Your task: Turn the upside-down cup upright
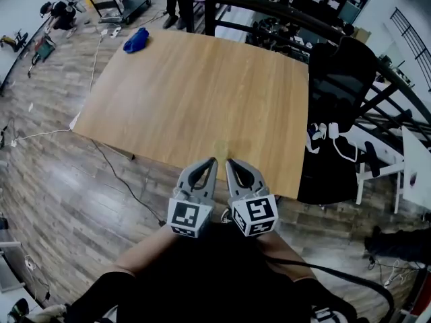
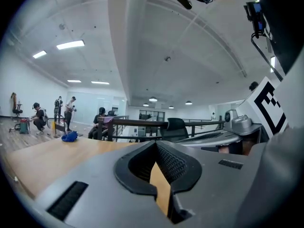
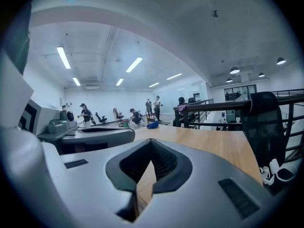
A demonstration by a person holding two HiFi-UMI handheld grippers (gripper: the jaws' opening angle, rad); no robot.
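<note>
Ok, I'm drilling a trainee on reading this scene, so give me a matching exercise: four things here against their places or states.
Things:
1. blue cloth
2. office chair
3. left hand-held gripper
4. white cable

Places or states:
A. on the floor, left of the table
B. shut, empty, at the table's near edge
C. on the table's far left corner
D. beside the table's right edge

Pairs: 1-C, 2-D, 3-B, 4-A
</note>
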